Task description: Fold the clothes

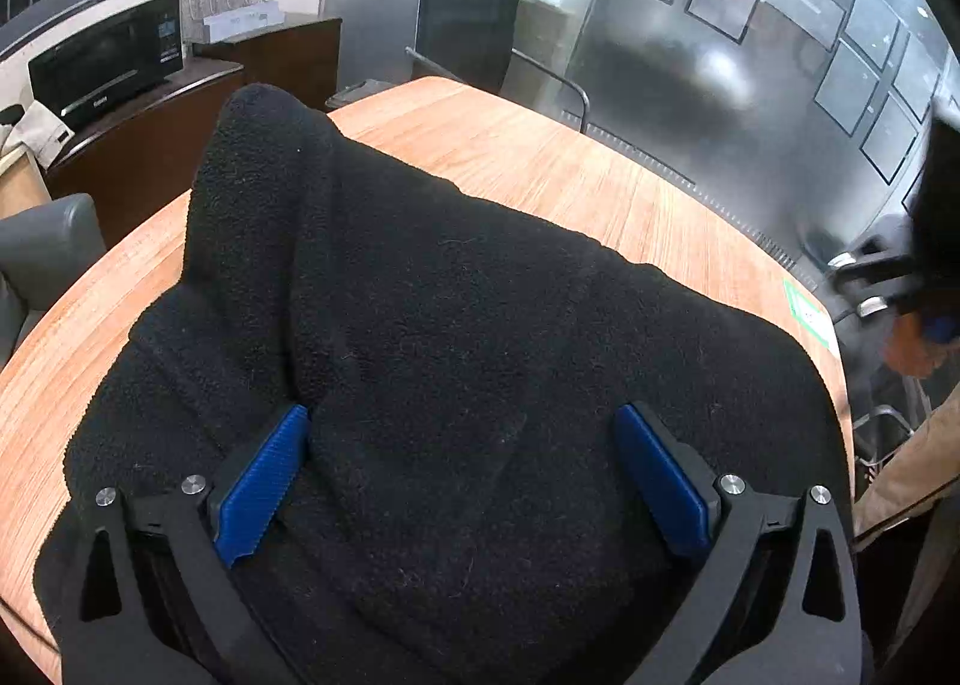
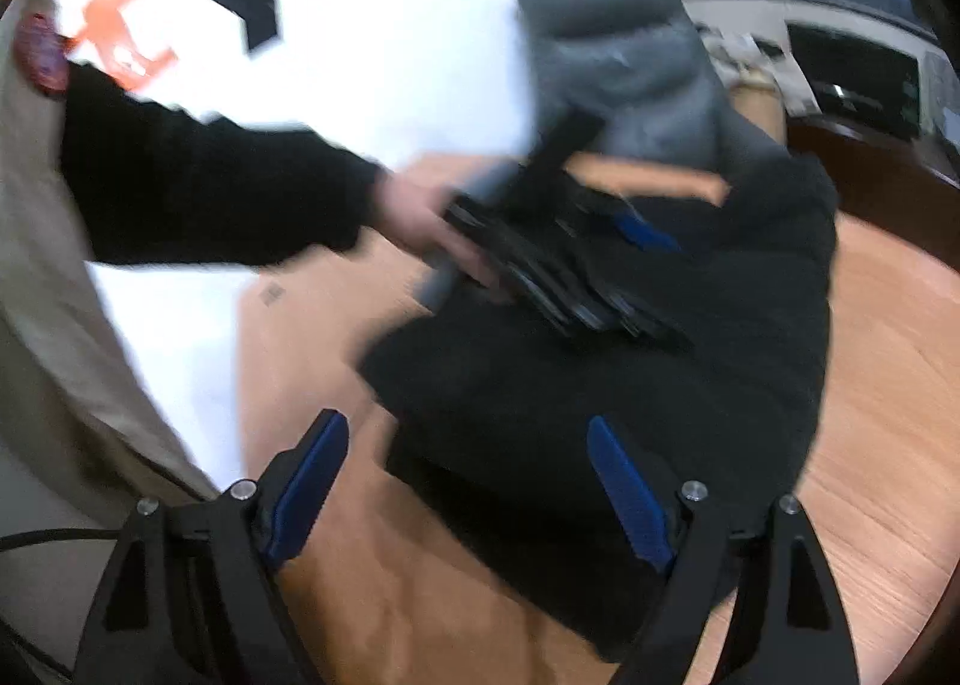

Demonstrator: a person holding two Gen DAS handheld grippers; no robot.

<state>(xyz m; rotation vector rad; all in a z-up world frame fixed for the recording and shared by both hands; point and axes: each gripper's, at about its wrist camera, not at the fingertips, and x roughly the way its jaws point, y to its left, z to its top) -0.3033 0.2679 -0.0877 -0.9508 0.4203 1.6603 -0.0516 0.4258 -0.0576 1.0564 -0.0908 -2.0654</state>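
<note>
left gripper [image 1: 462, 448] fingers wide | right gripper [image 2: 468, 466] wide | fleece [image 1: 420, 325] apparently lengthwise away

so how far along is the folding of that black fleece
Partly done: the black fleece lies bunched on the wooden table with one part doubled over the rest. In hand: nothing is gripped; the left gripper is open over the fleece, and the right gripper is open at its near edge. Left: flattening the raised hump and finishing the folds.
</note>
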